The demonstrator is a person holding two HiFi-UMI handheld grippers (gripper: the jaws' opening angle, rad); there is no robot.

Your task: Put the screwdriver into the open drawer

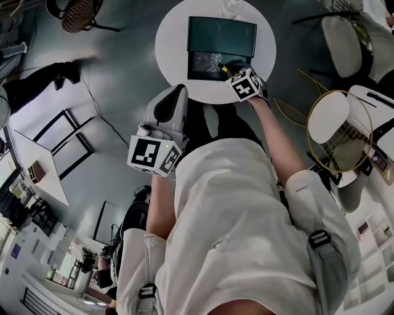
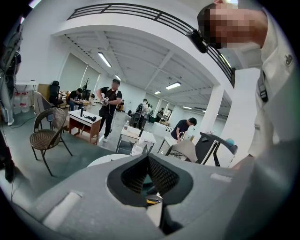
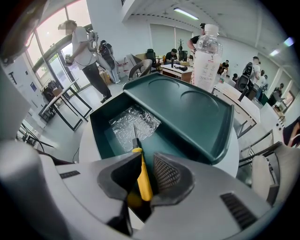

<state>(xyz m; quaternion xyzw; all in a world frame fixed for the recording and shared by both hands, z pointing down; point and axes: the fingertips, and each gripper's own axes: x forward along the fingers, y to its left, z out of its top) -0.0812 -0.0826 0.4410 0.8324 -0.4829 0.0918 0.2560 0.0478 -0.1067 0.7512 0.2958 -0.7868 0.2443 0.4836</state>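
The screwdriver (image 3: 143, 180) has a yellow handle, and my right gripper (image 3: 143, 161) is shut on it. Its dark shaft points down into the open drawer (image 3: 101, 126), with the tip over a sheet of bubble wrap (image 3: 133, 124). In the head view the drawer (image 1: 197, 72) is pulled out of a dark green box (image 1: 221, 34) on a round white table (image 1: 169, 37). There the right gripper (image 1: 237, 74) is at the drawer's front right corner. My left gripper (image 1: 177, 92) stays back near the table's near edge; its jaws (image 2: 148, 159) are shut with nothing in them.
A clear plastic bottle (image 3: 206, 56) stands behind the box. A white chair (image 1: 341, 37) and a gold wire-frame stool (image 1: 341, 132) are to the right of the table, a wicker chair (image 1: 80, 13) to the far left. Several people are in the room behind.
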